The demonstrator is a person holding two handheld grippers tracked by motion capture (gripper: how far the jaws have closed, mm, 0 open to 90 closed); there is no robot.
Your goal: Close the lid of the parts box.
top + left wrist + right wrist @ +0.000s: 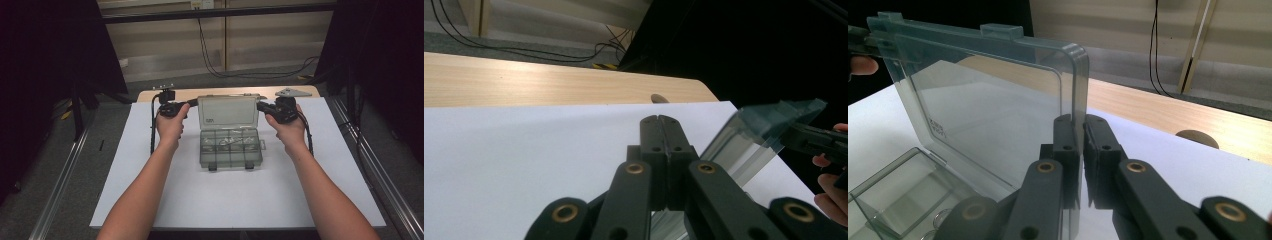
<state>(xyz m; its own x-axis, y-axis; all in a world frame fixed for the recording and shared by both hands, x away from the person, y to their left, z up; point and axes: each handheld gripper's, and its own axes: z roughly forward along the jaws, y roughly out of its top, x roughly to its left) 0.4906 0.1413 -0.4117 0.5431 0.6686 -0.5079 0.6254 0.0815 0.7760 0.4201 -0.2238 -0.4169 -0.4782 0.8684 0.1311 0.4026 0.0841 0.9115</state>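
- Clear plastic organiser box [230, 147] set near the middle of the white sheet [150, 190] covering the bench [150, 95], a little toward the far edge, its two dark latches facing the near edge.
- Lid [228, 111] standing upright at the far side of the box, hinged open over compartments holding small, pale parts too fine to identify.
- Left gripper [192, 103] held level at the lid's left edge, in the left hand [171, 125], forearm reaching in from the near edge.
- Left gripper view: jaws pressed together tip to tip with nothing visible between them, the lid's edge [769, 125] seen off to the right of the jaws; contact with the lid hard to tell from above.
- Right gripper [260, 106] held level at the lid's right edge, in the right hand [289, 131].
- Right gripper view: jaws clamped on the lid's edge [1075, 100], one jaw on each face of the clear panel, just below its rounded top corner.
- Base of the box [908, 195] visible lower left in the right gripper view, flat on the white sheet.
- Bare wood of the bench showing as a strip along the far edge, beyond the sheet.
- Grey three-cornered plate [293, 92] lying on that strip near the far right corner, apart from the box.
- Dark cables [215, 65] trailing across the floor beyond the bench.
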